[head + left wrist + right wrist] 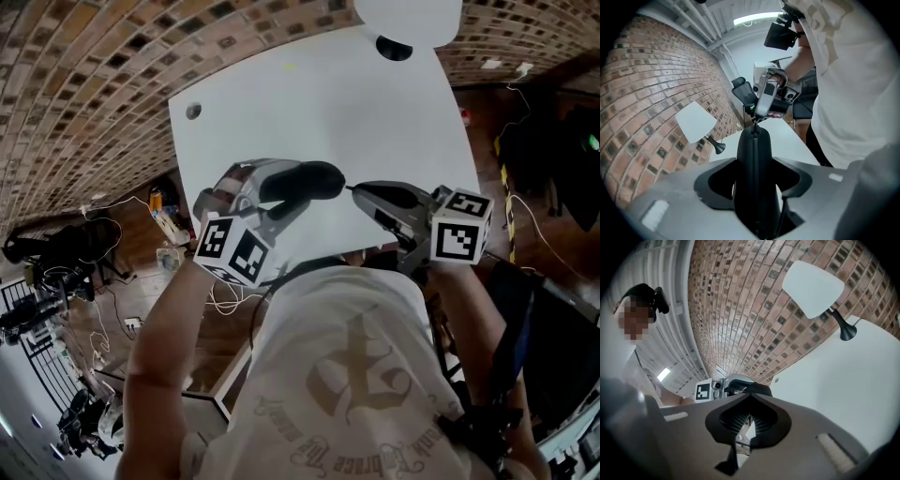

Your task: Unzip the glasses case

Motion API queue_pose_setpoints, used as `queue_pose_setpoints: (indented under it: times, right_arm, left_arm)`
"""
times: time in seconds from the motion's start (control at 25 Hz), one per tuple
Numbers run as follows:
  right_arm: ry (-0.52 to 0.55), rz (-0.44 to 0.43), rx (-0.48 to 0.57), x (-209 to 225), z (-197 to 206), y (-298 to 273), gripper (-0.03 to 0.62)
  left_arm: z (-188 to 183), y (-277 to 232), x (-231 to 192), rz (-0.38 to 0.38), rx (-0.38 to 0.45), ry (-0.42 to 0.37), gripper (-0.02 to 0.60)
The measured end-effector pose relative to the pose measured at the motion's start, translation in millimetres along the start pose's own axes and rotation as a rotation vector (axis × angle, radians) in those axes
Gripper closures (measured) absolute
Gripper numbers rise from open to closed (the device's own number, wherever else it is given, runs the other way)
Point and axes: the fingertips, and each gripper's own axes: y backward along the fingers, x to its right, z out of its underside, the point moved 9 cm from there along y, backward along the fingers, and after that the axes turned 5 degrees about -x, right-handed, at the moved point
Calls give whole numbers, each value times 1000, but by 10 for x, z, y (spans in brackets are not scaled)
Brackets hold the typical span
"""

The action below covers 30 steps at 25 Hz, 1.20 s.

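– White shirt [366, 375] nearest, then the left hand-held gripper [274, 195] clamped around the glasses case [305, 178], held up over the near part of the tabletop [328, 103]. Right hand-held gripper [361, 191] looks pinched shut on the zipper pull [754, 123].

– Tiny tab could slip out, or the case twist, if the tug goes off-line. Only the left gripper view shows that pinch; the head view hides it.

The glasses case [302, 180] sits in the left claw [284, 192], with the right claw [356, 190] at its right end.
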Motion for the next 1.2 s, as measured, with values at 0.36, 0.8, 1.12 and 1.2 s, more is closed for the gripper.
queue_pose_setpoints:
  times: [0.36,0.8,1.12,1.2]
  right_arm:
    - [14,-50,-107,-155,2,27,588]
    - [85,-107,-201,-474,-68,-258,588]
    - [105,-95,-217,-513,-123,-306,588]
    - [108,-97,-222,-521,-123,-314,588]
  left_arm:
    - [9,79,164,3,72,1,347]
    - [-26,-70,238,-83,-6,-38,328]
    - [-22,-92,266,-114,42,13,238]
    - [-81,-103,281,-98,60,31,237]
